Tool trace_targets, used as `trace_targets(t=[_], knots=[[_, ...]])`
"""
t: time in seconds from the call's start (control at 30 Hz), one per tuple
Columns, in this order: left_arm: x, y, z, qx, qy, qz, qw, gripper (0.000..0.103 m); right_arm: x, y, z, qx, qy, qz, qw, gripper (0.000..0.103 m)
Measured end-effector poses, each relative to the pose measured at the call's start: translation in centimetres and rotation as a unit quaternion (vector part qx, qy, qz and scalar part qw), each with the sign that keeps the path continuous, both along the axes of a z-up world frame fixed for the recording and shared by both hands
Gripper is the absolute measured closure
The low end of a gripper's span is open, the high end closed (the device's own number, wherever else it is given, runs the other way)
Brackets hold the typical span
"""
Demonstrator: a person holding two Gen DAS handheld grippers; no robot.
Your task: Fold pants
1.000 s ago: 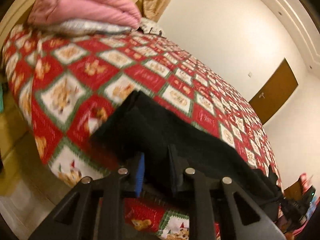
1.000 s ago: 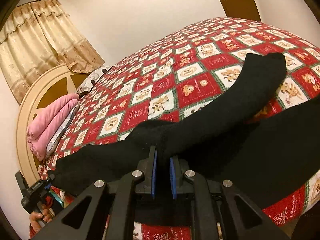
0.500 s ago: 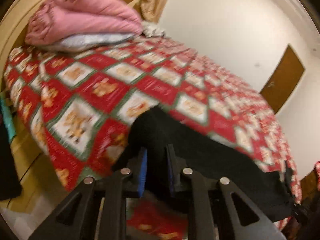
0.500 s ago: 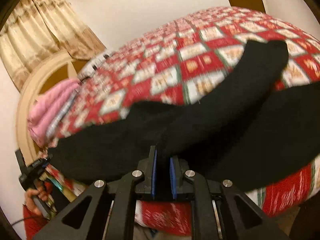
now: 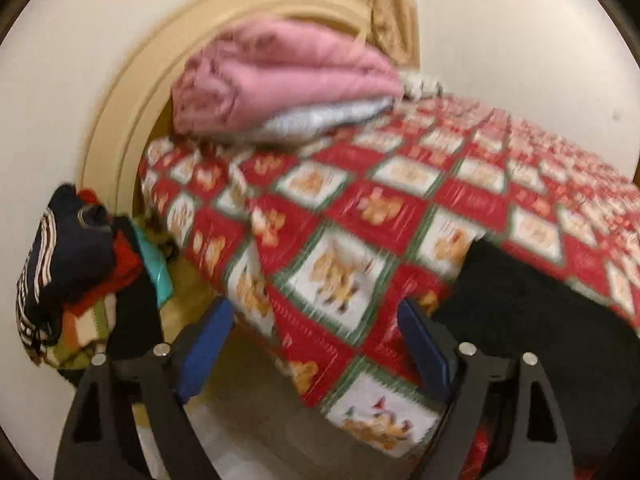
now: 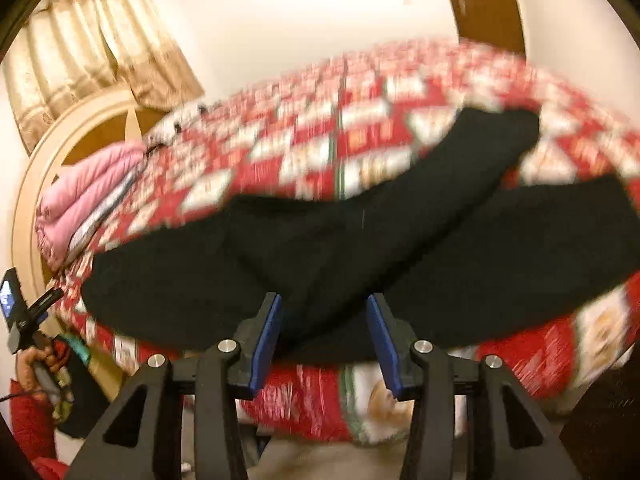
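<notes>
Black pants (image 6: 340,248) lie spread along the near edge of a bed with a red patterned quilt (image 6: 360,140), one leg angled toward the far right. In the left wrist view only their end (image 5: 528,304) shows at the right. My right gripper (image 6: 324,340) is open and empty, just in front of the pants' near edge. My left gripper (image 5: 316,344) is open wide and empty, off the pants, facing the bed's corner.
A folded pink blanket (image 5: 280,76) on a grey one lies by the round headboard (image 5: 120,128). A pile of clothes (image 5: 76,276) stands beside the bed at the left. A brown door (image 6: 480,0) is behind the bed.
Both grippers have opened and let go of the pants, which now lie on the bed. The left gripper has swung left toward the headboard corner; the right has drawn back slightly.
</notes>
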State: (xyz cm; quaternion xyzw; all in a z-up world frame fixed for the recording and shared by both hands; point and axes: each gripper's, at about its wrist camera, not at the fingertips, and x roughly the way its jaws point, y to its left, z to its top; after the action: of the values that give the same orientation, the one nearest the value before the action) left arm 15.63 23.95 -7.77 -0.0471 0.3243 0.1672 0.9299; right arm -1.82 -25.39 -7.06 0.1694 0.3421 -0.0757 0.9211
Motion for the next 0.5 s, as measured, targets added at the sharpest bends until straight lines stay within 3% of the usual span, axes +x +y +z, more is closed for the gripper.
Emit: trace_targets(t=[0.1, 0.13, 0.23, 0.33, 0.43, 0.5], knots=[[0.3, -3.8, 1.2, 0.003, -0.021, -0.083, 0.9963, 0.016, 2.2, 1.3, 3.0, -0.026, -0.048, 0.045, 0.997, 0.048], [0.5, -6.0, 1.2, 0.007, -0.025, -0.122, 0.9922, 0.016, 4.0, 2.3, 3.6, -0.026, -0.054, 0.081, 0.995, 0.048], [1.7, -10.7, 0.4, 0.006, -0.018, -0.175, 0.9843, 0.016, 9.6, 5.2, 3.5, 0.000, -0.045, 0.166, 0.985, 0.048], [2.7, -13.7, -1.3, -0.015, 0.009, -0.203, 0.9790, 0.016, 15.4, 8.3, 1.7, 0.039, -0.011, 0.222, 0.974, 0.048], [3.0, -14.7, -4.2, -0.012, 0.053, -0.196, 0.9792, 0.015, 19.8, 11.8, -0.4, 0.065, 0.018, 0.264, 0.962, 0.048], [2.2, -14.2, -5.2, -0.030, 0.029, -0.182, 0.9823, 0.011, 21.6, 13.6, -1.5, 0.058, 0.027, 0.282, 0.957, 0.048]])
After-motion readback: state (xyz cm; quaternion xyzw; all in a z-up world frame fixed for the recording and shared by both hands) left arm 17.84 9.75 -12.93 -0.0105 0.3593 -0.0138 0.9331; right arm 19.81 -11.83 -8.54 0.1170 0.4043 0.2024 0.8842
